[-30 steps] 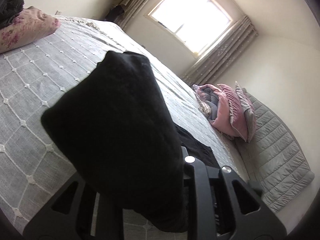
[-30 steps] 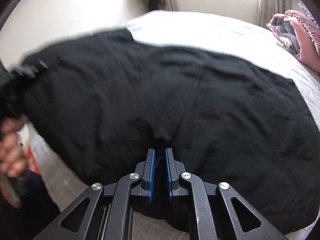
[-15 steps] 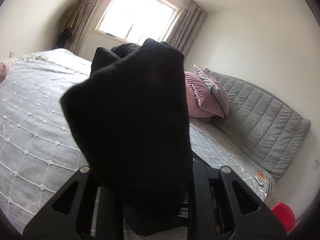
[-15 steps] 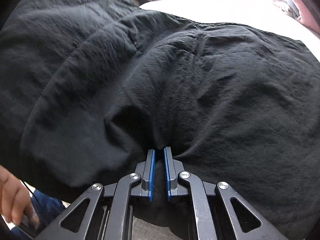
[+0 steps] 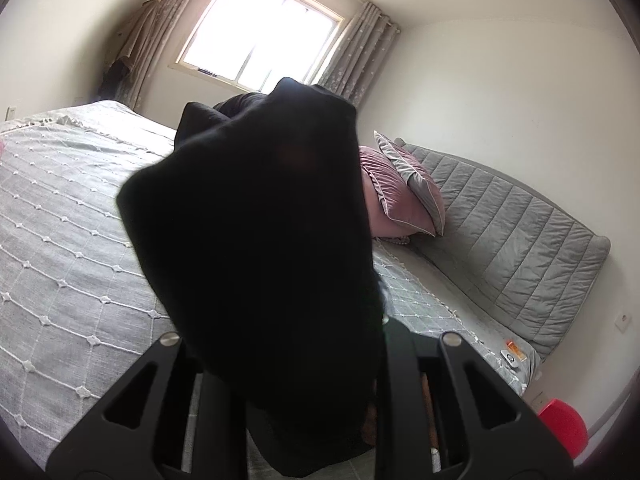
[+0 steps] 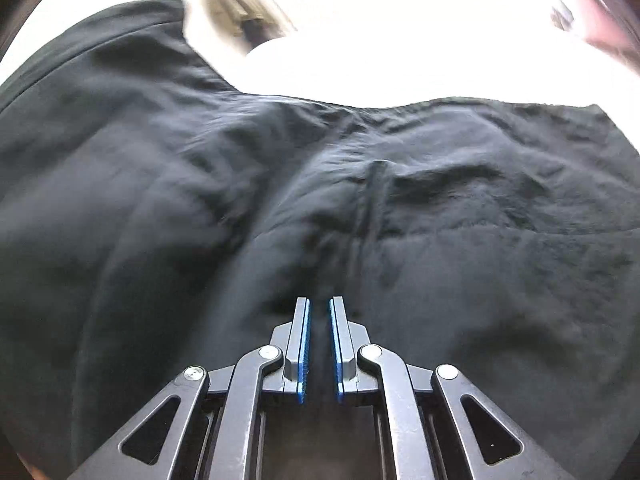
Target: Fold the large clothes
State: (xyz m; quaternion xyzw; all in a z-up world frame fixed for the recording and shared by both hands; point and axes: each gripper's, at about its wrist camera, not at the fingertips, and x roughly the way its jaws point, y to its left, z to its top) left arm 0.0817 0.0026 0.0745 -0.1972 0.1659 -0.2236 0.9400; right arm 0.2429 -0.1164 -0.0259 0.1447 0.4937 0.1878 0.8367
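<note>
Black garment [image 5: 260, 248] blocks ahead; bedspread [image 5: 60, 240] open left.

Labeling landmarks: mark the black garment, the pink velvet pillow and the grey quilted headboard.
black garment [image 6: 440, 240]: right wrist view, its wrinkled middle.
pink velvet pillow [image 5: 394, 200]: left wrist view, its ribbed face.
grey quilted headboard [image 5: 520, 248]: left wrist view, a padded panel.

A bunched black fabric garment [image 5: 260, 248] drapes over the left gripper [image 5: 288, 360], hiding its fingers, above the grey quilted bedspread [image 5: 60, 260]. At two o'clock, pink velvet pillows [image 5: 396, 196] lean on the grey padded headboard [image 5: 520, 240]; the window [image 5: 260, 40] sits at twelve. The right gripper [image 6: 319, 312] pinches the garment's spread cloth [image 6: 440, 240] at six o'clock.
</note>
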